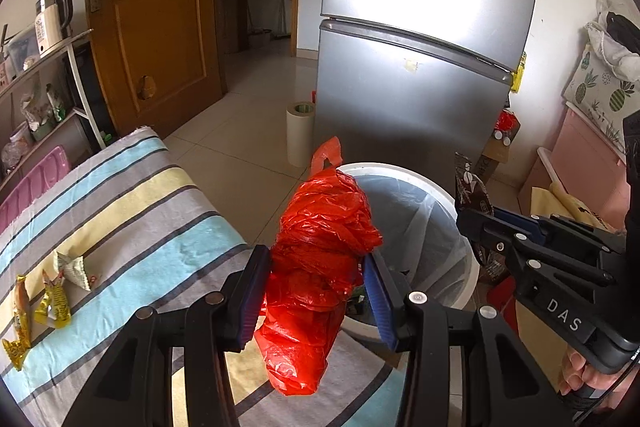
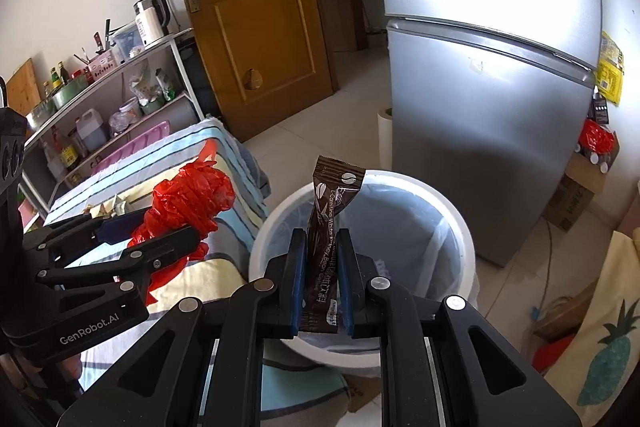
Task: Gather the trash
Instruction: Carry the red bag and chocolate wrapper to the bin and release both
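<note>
Left wrist: striped tablecloth (image 1: 132, 211) (wrappers (image 1: 48, 299) on it), tiled floor (image 1: 248, 131); fridge (image 1: 420, 75) behind

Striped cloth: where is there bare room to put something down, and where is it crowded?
On the striped cloth, the widest bare stretch runs from the folded white wrapper back to the far corner by the door. The near left edge is crowded with yellow wrappers. The left gripper, gripping the red bag, overhangs the edge by the white bin.

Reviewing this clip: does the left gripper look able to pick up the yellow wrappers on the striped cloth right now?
Probably not: the left gripper is shut on the red plastic bag, so its fingers are occupied. The yellow wrappers lie unobstructed.
</note>
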The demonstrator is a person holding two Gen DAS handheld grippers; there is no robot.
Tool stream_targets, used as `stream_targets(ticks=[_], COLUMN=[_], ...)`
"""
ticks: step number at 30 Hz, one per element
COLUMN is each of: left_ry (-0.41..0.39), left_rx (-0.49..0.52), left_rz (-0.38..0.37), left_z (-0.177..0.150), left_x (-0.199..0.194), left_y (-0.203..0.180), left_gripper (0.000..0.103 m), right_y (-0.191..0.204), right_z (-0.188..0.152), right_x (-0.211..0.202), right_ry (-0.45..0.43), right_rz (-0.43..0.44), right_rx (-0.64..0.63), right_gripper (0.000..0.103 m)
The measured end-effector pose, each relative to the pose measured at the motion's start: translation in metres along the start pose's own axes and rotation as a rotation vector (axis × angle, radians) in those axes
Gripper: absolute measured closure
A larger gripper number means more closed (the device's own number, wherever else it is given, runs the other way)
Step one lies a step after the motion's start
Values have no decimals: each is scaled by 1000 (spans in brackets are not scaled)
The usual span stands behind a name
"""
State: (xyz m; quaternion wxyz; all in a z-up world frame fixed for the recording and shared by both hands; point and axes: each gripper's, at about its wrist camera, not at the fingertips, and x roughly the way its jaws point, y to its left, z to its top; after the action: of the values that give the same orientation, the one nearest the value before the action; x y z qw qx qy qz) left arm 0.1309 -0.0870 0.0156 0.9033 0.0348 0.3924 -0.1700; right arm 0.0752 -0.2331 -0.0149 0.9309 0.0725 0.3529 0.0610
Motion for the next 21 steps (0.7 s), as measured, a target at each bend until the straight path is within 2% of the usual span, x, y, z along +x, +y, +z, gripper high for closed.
stream_targets(ticks=[7, 18, 21], left_ry=[39, 72, 68], left_rx=[26, 18, 13], left_rz=[-18, -7, -4], left_z=[6, 5, 5], left_x=[32, 49, 49], left_y=[-21, -21, -20], left_gripper=[55, 54, 49], right_y=[-25, -36, -34], right_z=[-3, -6, -7], right_x=[14, 32, 31], right_ry=[49, 93, 86], right_rz=[-36, -71, -84], right_rx=[30, 28, 21], right_gripper=[87, 84, 63])
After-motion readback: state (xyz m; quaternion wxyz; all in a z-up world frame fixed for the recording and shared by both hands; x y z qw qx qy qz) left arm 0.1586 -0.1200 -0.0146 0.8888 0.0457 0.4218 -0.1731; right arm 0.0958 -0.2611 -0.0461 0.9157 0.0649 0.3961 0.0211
